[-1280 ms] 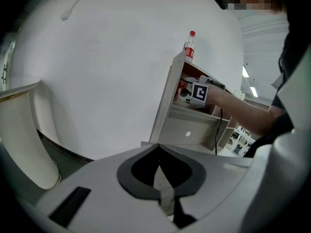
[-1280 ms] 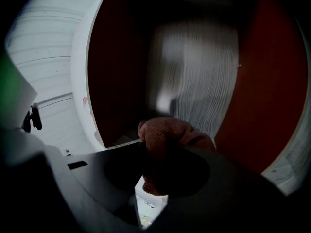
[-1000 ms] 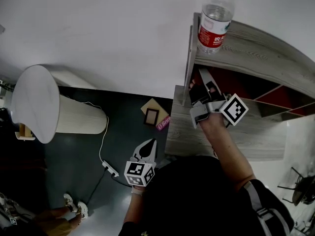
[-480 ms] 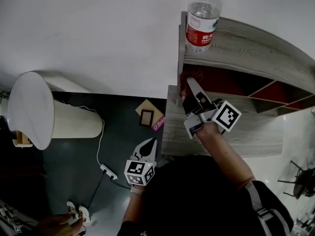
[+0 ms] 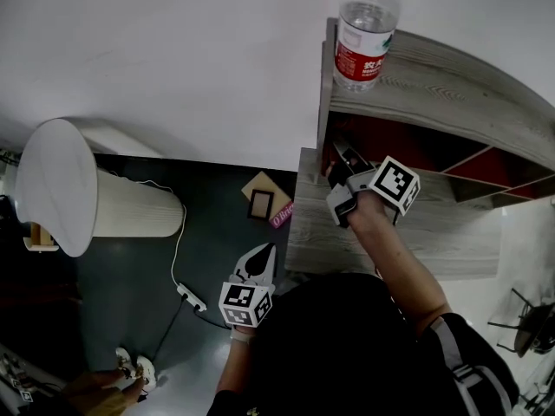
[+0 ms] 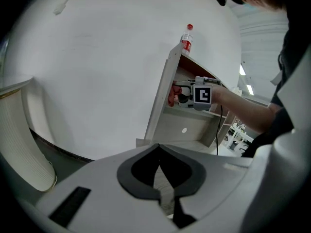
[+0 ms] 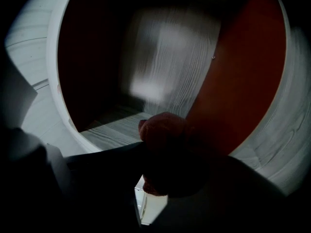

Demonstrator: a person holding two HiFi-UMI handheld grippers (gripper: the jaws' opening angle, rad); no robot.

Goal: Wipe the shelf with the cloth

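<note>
So the right hand-held gripper (image 5: 340, 159) is pinched down narrow on a wadded reddish cloth (image 7: 163, 129), and it's poked into the top left cubby of the grey wood shelf (image 5: 451, 85), the one with the dark red back panel. The cloth sits low at the front of that cubby, right by the wooden floor board, but honestly I can't tell if it's pressing on the wood or just above it. Looks to me like the wiping step is just getting set up in this cubby. The next move would be getting the cloth flat on the board and dragging it side to side, without bumping the side wall. The left hand-held gripper (image 5: 263, 258) hangs down low, well away from the shelf, jaw tips together with nothing in them. A water bottle (image 5: 366, 33) stands on the top board, so careful up there.
</note>
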